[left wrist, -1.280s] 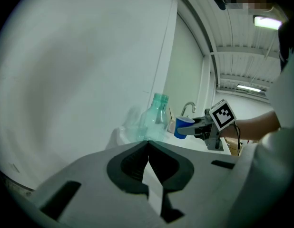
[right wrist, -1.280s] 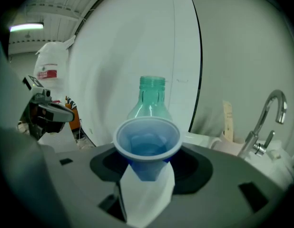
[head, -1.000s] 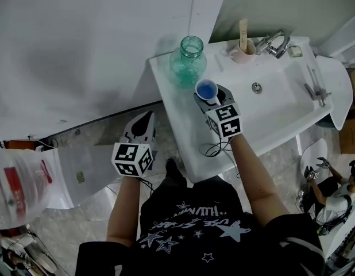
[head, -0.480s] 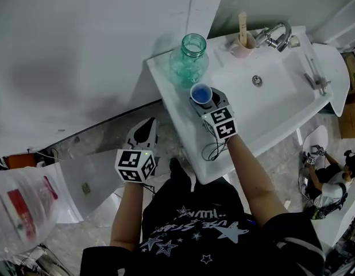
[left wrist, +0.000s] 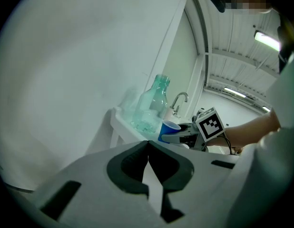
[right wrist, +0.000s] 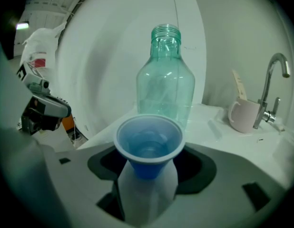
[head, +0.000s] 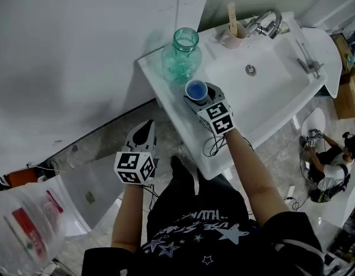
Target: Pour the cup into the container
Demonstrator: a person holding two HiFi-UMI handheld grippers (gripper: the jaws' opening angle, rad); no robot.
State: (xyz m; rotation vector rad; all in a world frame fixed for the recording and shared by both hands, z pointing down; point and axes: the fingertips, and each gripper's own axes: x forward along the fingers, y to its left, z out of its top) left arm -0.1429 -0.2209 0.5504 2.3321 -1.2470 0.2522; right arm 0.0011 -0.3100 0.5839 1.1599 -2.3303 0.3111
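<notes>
A blue plastic cup [head: 196, 89] with liquid in it stands upright on the white sink's left ledge [head: 166, 91]. It is just in front of a tall clear green glass bottle [head: 180, 56] with an open mouth. My right gripper [head: 200, 96] reaches around the cup. Its jaws are opening and stand a little off the cup's sides [right wrist: 148, 144]. The bottle [right wrist: 165, 80] rises right behind the cup. My left gripper [head: 144, 128] hangs over the floor left of the sink, shut and empty [left wrist: 148, 144].
A pink mug [head: 232, 36] holding a stick and a chrome faucet [head: 266, 23] stand at the back of the basin [head: 269, 91]. A white wall lies left of the bottle. A plastic bag [head: 28, 229] is at lower left, and a person [head: 327, 171] crouches at far right.
The head view has drifted, so the sink sits higher and further left. The cup remains on the ledge between the right jaws, and the left gripper stays by the sink's side.
</notes>
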